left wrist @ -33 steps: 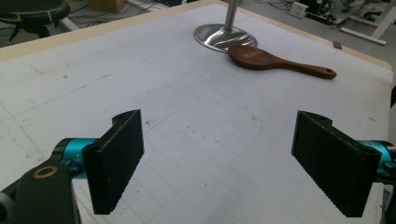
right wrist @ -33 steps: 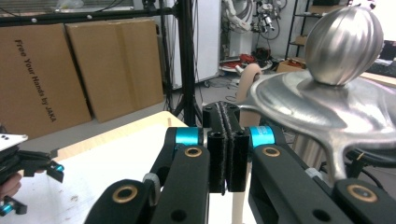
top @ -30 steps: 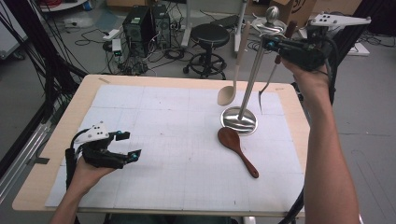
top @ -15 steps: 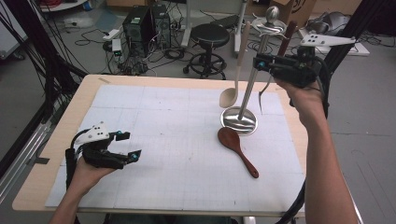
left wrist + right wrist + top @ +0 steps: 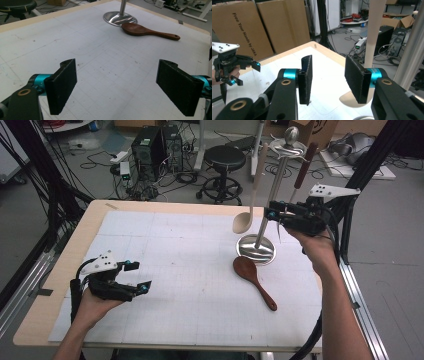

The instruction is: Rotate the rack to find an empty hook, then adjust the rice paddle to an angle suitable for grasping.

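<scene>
A metal utensil stand (image 5: 256, 249) rises at the table's right. A pale wooden spoon (image 5: 243, 222) hangs from it, and a dark-handled utensil (image 5: 304, 166) hangs on its far right. A dark brown spoon (image 5: 252, 275) lies flat in front of the base. My right gripper (image 5: 270, 215) hovers beside the pole, below the dark handle. Its jaws have just been opening and hold nothing (image 5: 328, 72); the pale spoon's handle (image 5: 374, 30) stands beyond them. My left gripper (image 5: 141, 276) rests low at the table's left, open and empty (image 5: 116, 75).
A white gridded mat (image 5: 190, 270) covers most of the wooden table. The stand's round base (image 5: 120, 18) and the brown spoon (image 5: 147, 31) lie far ahead of the left jaws. Beyond the table stand a stool (image 5: 225, 157), a computer tower and cables.
My right gripper has come down from the top of the stand to mid-pole, and its jaws have opened. The dark-handled utensil stays hanging on the stand. The left hand has not moved.
</scene>
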`<state>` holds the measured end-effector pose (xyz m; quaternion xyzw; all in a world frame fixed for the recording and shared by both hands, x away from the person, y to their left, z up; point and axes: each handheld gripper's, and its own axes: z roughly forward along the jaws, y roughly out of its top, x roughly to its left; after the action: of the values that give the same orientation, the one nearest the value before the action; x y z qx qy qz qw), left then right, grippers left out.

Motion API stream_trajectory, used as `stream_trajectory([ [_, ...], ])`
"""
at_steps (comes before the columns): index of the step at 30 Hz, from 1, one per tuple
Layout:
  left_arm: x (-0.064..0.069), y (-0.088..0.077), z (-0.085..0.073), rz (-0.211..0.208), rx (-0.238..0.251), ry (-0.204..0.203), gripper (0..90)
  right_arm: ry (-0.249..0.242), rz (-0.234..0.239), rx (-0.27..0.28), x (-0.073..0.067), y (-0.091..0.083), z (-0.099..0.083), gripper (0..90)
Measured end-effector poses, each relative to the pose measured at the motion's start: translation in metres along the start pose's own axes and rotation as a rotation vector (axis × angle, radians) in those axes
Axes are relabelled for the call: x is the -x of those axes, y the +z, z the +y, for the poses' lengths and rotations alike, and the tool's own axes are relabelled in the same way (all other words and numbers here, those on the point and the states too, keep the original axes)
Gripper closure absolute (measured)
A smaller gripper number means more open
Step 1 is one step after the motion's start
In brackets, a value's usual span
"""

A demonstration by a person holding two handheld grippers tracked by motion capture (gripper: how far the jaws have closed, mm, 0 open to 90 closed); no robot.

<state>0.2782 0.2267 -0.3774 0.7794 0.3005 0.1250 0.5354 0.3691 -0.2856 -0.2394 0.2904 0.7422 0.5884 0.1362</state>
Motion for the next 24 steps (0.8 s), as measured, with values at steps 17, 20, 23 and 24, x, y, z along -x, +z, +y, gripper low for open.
stream_trajectory([
  [17, 0.002, 0.001, 0.000, 0.001, -0.007, 0.012, 17.5, 0.037, -0.009, -0.051, -0.001, 0.007, -0.055, 54.0],
  [20, 0.003, 0.002, -0.001, 0.000, -0.009, 0.014, 17.5, 0.040, -0.011, -0.060, -0.003, 0.007, -0.063, 52.7],
  [23, 0.004, 0.003, -0.001, 0.000, -0.013, 0.013, 17.5, 0.040, -0.012, -0.071, -0.005, 0.008, -0.071, 51.8],
  [24, 0.004, 0.003, -0.001, 0.000, -0.012, 0.014, 17.5, 0.039, -0.014, -0.076, -0.005, 0.008, -0.074, 51.6],
])
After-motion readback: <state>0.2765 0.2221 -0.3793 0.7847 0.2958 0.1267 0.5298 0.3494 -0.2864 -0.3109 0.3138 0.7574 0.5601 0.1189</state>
